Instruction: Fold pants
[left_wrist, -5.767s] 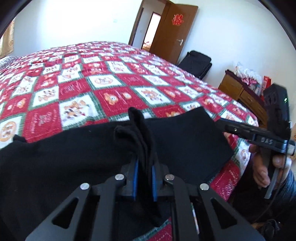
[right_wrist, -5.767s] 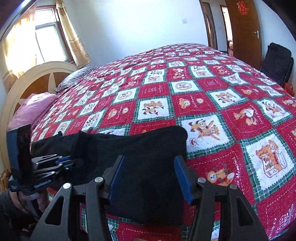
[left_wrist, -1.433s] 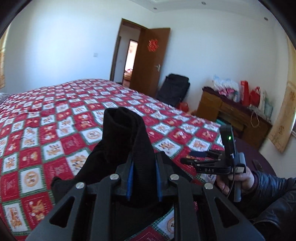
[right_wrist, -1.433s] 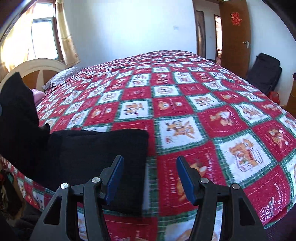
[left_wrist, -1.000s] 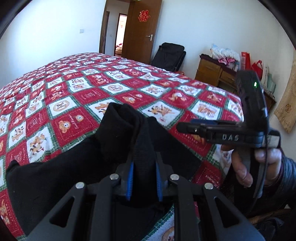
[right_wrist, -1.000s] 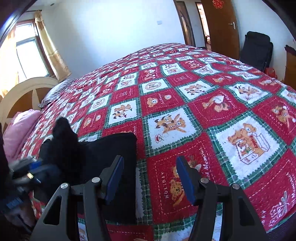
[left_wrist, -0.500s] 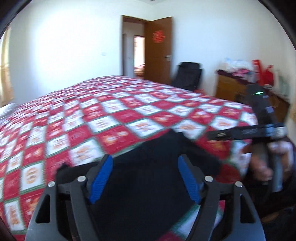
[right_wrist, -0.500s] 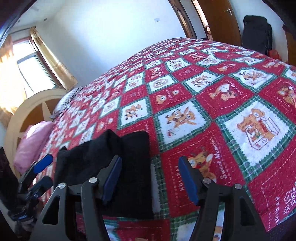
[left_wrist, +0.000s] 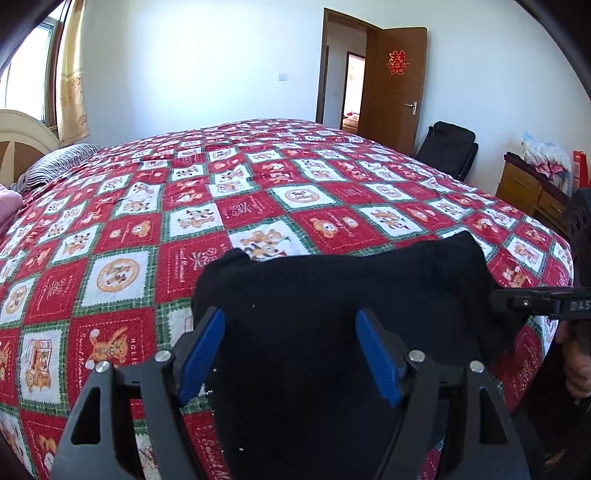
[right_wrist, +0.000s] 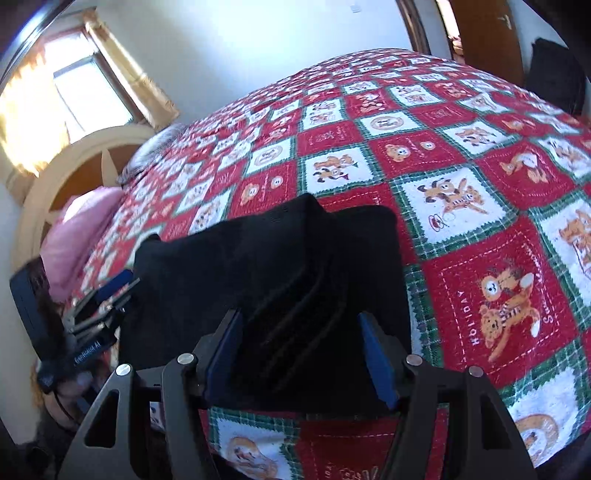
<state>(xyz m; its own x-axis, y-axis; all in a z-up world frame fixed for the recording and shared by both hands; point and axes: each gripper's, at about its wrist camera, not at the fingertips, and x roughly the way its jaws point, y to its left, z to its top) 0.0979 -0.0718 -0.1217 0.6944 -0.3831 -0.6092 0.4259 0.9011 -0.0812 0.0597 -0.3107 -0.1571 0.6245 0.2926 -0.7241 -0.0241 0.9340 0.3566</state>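
Black pants folded at near edge of bed. Left gripper jaws just opened, apart, nothing clamped. Right gripper jaws just closing over raised fold, not visibly pinching. Risk: shallow bite, layers slip, stack skews.

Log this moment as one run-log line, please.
pants: black, folded, on quilt near edge | left gripper: open, over pants, nothing gripped | right gripper: jaws just closing around pants' folded end

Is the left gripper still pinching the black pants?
Apart. In the left wrist view the left gripper stands open, having just released; its blue pads flank the folded black pants on the patchwork quilt without pressing them.
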